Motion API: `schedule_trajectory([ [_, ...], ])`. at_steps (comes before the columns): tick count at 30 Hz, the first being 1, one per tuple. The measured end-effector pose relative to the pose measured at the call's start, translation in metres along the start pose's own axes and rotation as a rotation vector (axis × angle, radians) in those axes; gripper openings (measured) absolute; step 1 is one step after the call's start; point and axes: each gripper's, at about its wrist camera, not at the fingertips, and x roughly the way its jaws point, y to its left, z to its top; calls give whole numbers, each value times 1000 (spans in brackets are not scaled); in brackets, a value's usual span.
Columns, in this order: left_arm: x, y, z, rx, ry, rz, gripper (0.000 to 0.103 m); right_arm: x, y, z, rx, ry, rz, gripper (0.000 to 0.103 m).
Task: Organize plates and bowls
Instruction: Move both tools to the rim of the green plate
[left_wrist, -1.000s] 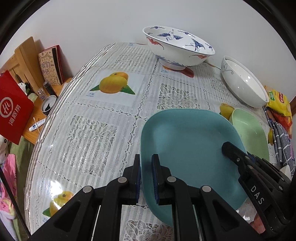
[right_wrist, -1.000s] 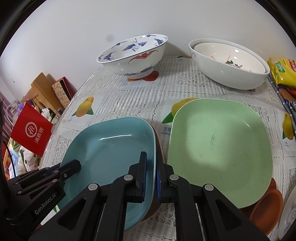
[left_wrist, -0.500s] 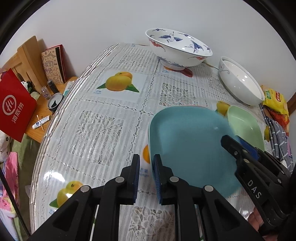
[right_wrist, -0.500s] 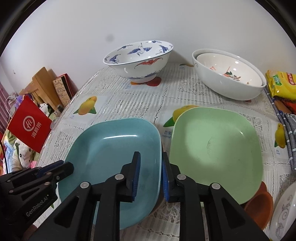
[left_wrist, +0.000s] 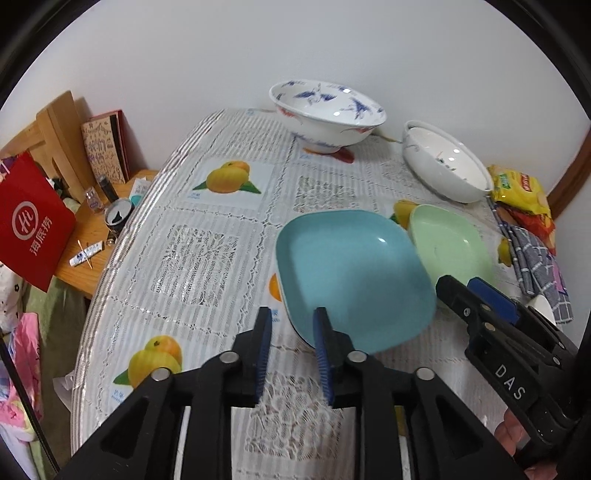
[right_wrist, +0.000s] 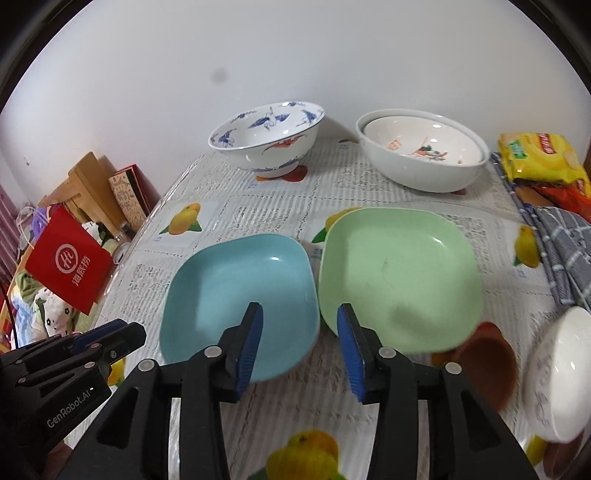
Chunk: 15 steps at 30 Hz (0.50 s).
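Note:
A blue square plate (left_wrist: 351, 273) (right_wrist: 240, 295) lies flat on the table beside a green square plate (left_wrist: 450, 240) (right_wrist: 399, 273). My left gripper (left_wrist: 291, 317) hovers over the blue plate's near-left rim. Its jaws are opening and no pad touches the rim seen below the gap. My right gripper (right_wrist: 300, 314) hangs above the blue plate's right rim, at the seam between the two plates. Its jaws are opening too, wider, and grip nothing. Each gripper shows in the other's view: the right gripper (left_wrist: 476, 295), the left gripper (right_wrist: 122, 332).
At the back stand a blue-and-white patterned bowl (left_wrist: 328, 114) (right_wrist: 266, 136) and nested white bowls (left_wrist: 443, 162) (right_wrist: 421, 147). A brown dish (right_wrist: 484, 354) and a white bowl (right_wrist: 557, 376) sit front right. Snack packets (right_wrist: 539, 158) and a grey cloth (right_wrist: 565, 251) line the right edge; a red bag (left_wrist: 29, 221) hangs off the left.
Both grippers were shut on the blue plate's rim. They have let go, spread their jaws and drawn back and upward. The blue plate now rests beside the green one.

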Motion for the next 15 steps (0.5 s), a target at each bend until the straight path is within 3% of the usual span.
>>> schedule_trajectory([
  [3, -17, -7, -5, 16, -23, -20, 23, -20, -2, -6, 15, -7, -3, 47],
  [7, -43, -18, -14, 41, -60, -58, 30, -55, -9, -16, 43, -48, -7, 63],
  [11, -67, -30, -24, 65, -92, -68, 33, -92, -15, -27, 44, -110, -76, 80],
  [15, -87, -41, -34, 87, -116, -78, 36, -122, -22, -37, 35, -114, -162, 82],
])
